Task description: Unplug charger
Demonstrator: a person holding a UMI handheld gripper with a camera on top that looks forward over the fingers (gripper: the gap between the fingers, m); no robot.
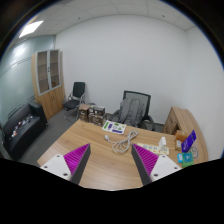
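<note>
My gripper (114, 162) is open and empty, high above a wooden table (100, 170). Its two fingers with purple pads (76, 157) stand wide apart. A white cable (123, 141) lies in loose coils on the table just ahead of the fingers, running toward a white power strip (114, 127) farther back. I cannot make out a charger plug on the strip from here.
Coloured items (160, 148) and a blue object (188, 143) lie on the table right of the fingers. A black office chair (135, 105) stands behind the table. A sofa (20, 128), a wooden cabinet (48, 85) and another chair (76, 97) are at the left.
</note>
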